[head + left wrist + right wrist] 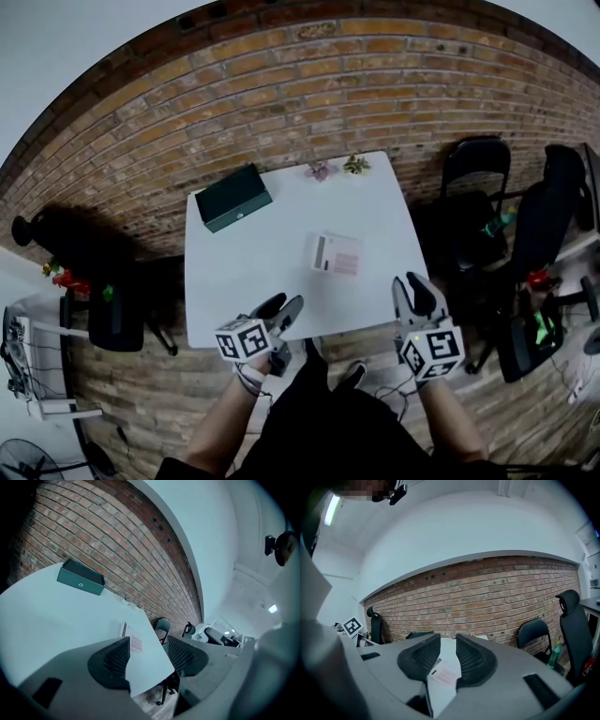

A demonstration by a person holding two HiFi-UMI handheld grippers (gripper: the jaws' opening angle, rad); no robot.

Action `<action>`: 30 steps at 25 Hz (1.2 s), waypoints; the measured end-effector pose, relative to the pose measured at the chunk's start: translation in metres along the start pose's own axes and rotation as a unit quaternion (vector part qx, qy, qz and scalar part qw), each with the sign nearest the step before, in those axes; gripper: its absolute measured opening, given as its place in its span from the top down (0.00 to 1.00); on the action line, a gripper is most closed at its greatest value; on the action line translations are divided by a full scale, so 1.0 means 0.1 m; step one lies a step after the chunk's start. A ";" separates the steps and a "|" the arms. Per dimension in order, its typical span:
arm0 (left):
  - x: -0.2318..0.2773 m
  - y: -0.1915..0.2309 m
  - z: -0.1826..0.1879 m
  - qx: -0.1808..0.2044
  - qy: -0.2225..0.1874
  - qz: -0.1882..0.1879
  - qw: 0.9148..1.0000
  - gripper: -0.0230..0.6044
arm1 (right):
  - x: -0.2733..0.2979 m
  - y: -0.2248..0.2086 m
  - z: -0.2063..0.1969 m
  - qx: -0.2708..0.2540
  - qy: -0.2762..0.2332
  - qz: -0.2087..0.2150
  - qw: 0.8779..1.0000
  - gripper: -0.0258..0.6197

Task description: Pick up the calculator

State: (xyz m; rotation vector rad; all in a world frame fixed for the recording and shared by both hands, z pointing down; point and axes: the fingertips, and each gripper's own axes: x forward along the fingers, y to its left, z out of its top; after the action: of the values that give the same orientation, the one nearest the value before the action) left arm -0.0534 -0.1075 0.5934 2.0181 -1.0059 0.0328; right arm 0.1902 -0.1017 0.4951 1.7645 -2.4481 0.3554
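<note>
The calculator (336, 253) is a flat white slab with pink keys and a dark display strip, lying right of centre on the white table (244, 281). It also shows in the left gripper view as the calculator (133, 641) and, between the jaws, in the right gripper view as the calculator (445, 675). My left gripper (284, 310) hovers over the table's near edge, open and empty. My right gripper (416, 292) sits just off the near right corner, also open with nothing between its jaws.
A dark green box (232, 197) lies at the table's far left corner. Small flowers (337, 169) sit at the far edge against the brick wall. Black chairs (478, 178) stand to the right, another dark chair (112, 314) to the left.
</note>
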 end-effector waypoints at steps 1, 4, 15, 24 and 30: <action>0.08 0.07 0.01 -0.002 0.007 -0.002 1.000 0.57 | 0.08 -0.01 0.00 -0.001 0.002 -0.002 1.000 0.79; 0.35 0.25 0.03 -0.013 0.029 -0.016 0.999 0.57 | 0.28 -0.05 -0.01 -0.001 0.011 -0.013 1.000 0.80; 1.15 0.77 0.17 -0.021 0.114 -0.054 0.992 0.57 | 1.09 0.08 0.12 -0.004 0.034 -0.050 0.998 0.81; 1.64 1.03 -0.20 -0.031 0.183 -0.035 0.982 0.57 | 1.26 -0.05 0.03 0.013 0.053 -0.063 0.997 0.81; 1.90 1.07 -0.29 -0.050 0.180 -0.011 0.982 0.57 | 1.35 -0.28 -0.07 0.029 0.055 -0.039 0.997 0.82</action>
State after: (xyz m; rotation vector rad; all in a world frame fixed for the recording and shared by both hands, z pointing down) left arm 0.0130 -0.2414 0.7545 1.8469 -0.7389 0.3178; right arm 0.1724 -0.2328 0.5347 1.8061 -2.3085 0.5066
